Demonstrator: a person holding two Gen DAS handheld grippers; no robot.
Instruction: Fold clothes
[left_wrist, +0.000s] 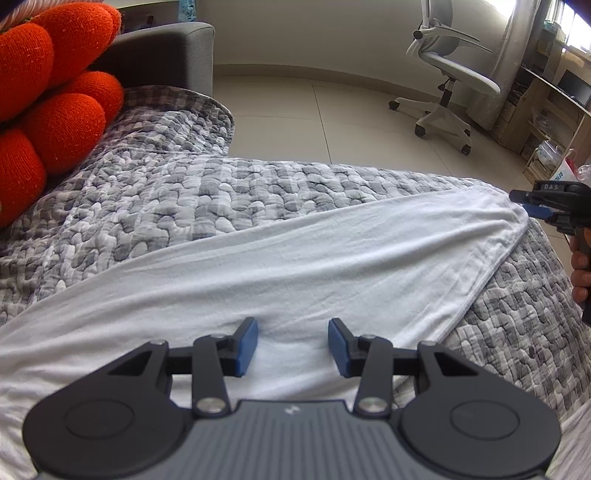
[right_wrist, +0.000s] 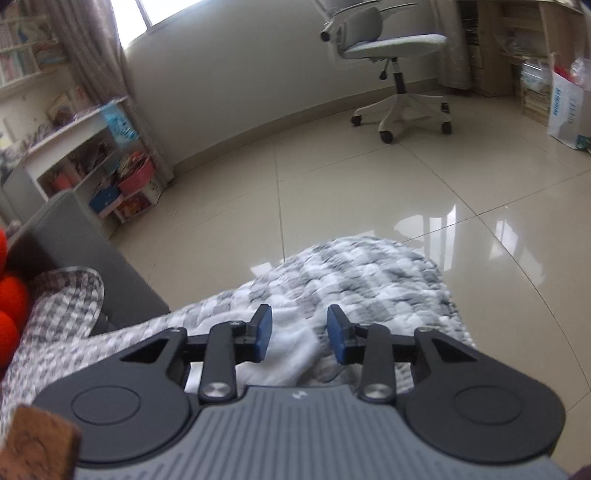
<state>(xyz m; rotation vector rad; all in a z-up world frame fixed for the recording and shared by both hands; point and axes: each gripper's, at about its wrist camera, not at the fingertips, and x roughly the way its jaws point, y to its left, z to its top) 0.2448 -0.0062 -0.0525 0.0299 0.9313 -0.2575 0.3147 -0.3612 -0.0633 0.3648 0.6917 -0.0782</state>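
Observation:
A white garment (left_wrist: 295, 258) lies spread across a grey checked quilt (left_wrist: 184, 192), its hemmed corner reaching to the right. My left gripper (left_wrist: 293, 345) hovers low over the garment's near part, jaws open, with only flat cloth between the blue pads. My right gripper (right_wrist: 300, 334) is open too. A white corner of the garment (right_wrist: 291, 354) lies beneath and between its pads, which do not press it. In the left wrist view the right gripper (left_wrist: 528, 203) sits at the garment's far right corner, held by a hand (left_wrist: 580, 266).
Orange round cushions (left_wrist: 55, 110) pile up at the left against the grey sofa arm (left_wrist: 166, 48). The quilt's edge (right_wrist: 351, 273) hangs over shiny tiled floor (right_wrist: 406, 192). A white office chair (right_wrist: 391, 55) and shelves (right_wrist: 92, 155) stand beyond.

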